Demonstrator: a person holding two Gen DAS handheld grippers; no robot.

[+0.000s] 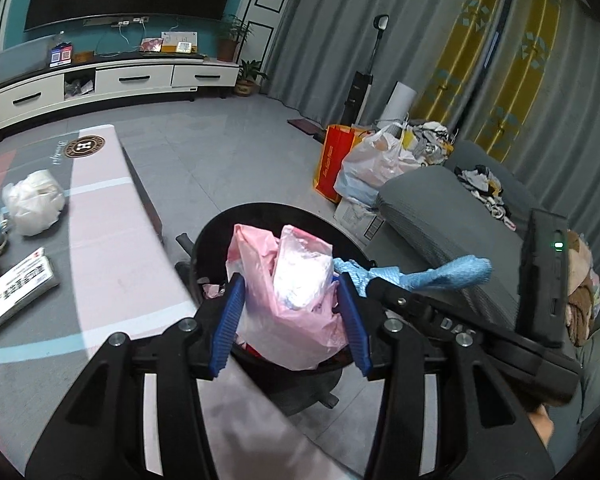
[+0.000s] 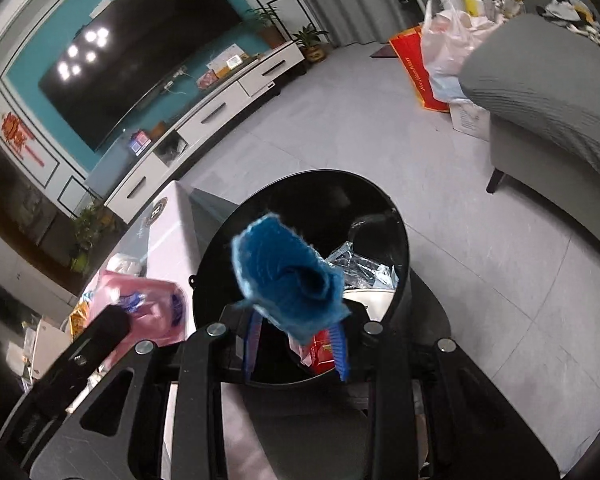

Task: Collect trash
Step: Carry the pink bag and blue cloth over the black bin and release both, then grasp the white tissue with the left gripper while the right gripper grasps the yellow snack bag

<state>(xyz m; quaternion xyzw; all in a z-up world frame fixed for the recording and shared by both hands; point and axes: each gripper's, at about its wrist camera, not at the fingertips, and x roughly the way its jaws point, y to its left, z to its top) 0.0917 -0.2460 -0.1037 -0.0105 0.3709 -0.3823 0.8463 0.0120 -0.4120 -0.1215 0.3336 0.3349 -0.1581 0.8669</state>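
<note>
Our left hand-held gripper [image 1: 296, 320] is half closed on a pink plastic bag [image 1: 288, 300], which stands upright with its long axis vertical above the black bin [image 1: 220, 224]. Our right hand-held gripper [image 2: 296, 346] pinches a rolled blue cloth [image 2: 288, 276], its open end pointing toward the camera, also over the bin. Both angle downward. The bin's contents are dim. A crumpled white bag [image 1: 34, 202] lies on the counter [image 1: 112, 248].

Thin crinkled pink plastic bag [image 1: 284, 312] (glossy); fuzzy blue cloth [image 2: 288, 276]; smooth black bin [image 2: 400, 232].
</note>
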